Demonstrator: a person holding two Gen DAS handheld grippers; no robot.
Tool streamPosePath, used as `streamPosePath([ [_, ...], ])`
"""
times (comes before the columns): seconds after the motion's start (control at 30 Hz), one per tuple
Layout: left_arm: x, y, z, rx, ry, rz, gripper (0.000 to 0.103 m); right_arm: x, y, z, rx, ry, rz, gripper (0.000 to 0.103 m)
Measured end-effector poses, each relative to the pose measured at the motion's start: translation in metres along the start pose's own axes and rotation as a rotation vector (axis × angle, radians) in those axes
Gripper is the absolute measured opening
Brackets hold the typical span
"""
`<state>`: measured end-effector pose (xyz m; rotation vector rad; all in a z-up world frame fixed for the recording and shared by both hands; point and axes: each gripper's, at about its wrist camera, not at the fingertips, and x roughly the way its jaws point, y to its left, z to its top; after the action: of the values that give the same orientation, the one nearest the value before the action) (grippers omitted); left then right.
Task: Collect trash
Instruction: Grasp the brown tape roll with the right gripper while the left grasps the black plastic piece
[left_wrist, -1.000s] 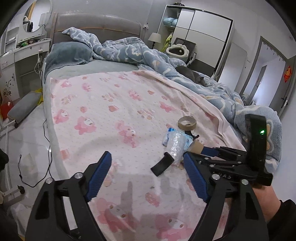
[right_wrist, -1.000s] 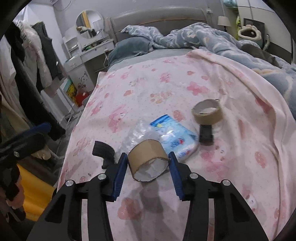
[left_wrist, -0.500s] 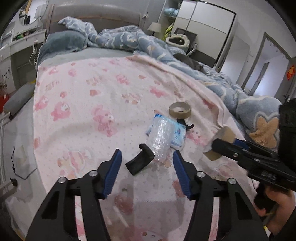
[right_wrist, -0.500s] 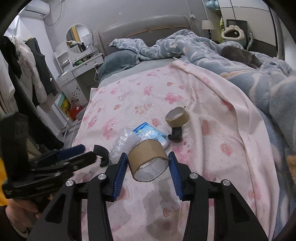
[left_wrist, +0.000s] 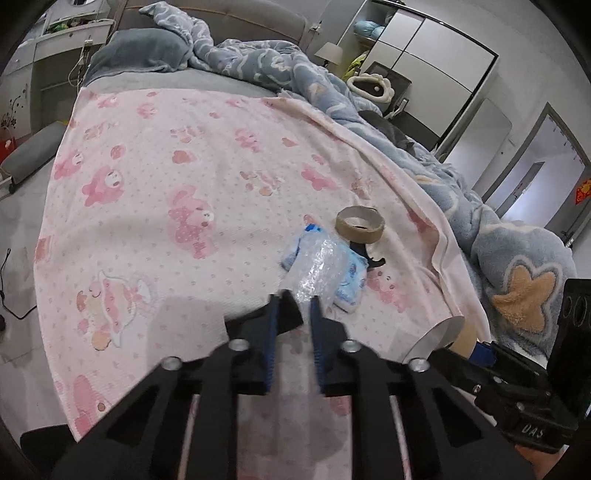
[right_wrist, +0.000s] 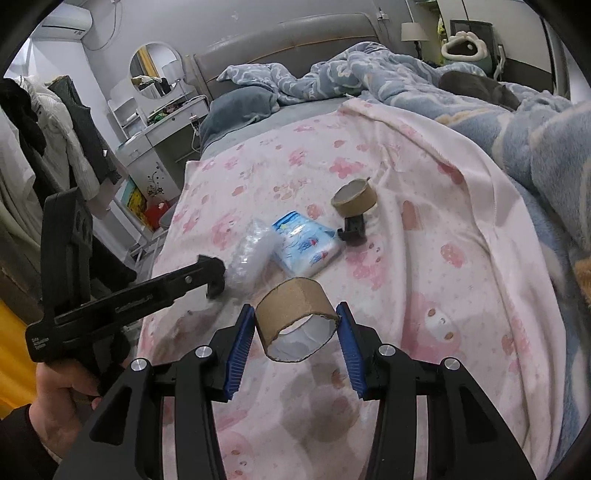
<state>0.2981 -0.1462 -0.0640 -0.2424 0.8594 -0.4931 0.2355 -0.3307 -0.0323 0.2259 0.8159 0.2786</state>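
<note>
pink sheet (right_wrist: 424, 236) with darker pink cartoon figures and fine dots. brown cardboard roll (right_wrist: 295, 314), white inside; blue-and-white packet (right_wrist: 306, 251); clear wrap (right_wrist: 249, 254). black grippers, blue pads (right_wrist: 240, 347).

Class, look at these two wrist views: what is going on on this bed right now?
A person is clearing trash off a bed with a handheld gripper in each hand. The right gripper is clamped on a cardboard tape core, held above the pink blanket. The left gripper has closed on a small black piece beside the crumpled clear plastic. Lying on the blanket are a blue-and-white packet, another tape roll and a black clip.
</note>
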Motion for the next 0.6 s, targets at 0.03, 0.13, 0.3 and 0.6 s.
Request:
streamPosePath([
  [0.03, -0.001, -0.002, 0.000, 0.012, 0.000, 0.003, 0.009, -0.001, 0.002, 0.000, -0.007, 0.001, 0.001, 0.046],
  [0.13, -0.006, -0.003, -0.001, 0.037, -0.005, 0.008, 0.009, -0.002, 0.007, -0.001, -0.006, -0.006, 0.012, 0.046],
  [0.3, -0.022, 0.003, -0.002, 0.063, -0.003, 0.031, 0.009, 0.000, 0.021, 0.002, -0.019, -0.014, 0.028, 0.046],
  [0.6, -0.065, 0.041, -0.023, 0.107, 0.029, 0.120, 0.009, 0.009, 0.071, -0.003, -0.048, -0.031, 0.084, 0.046],
])
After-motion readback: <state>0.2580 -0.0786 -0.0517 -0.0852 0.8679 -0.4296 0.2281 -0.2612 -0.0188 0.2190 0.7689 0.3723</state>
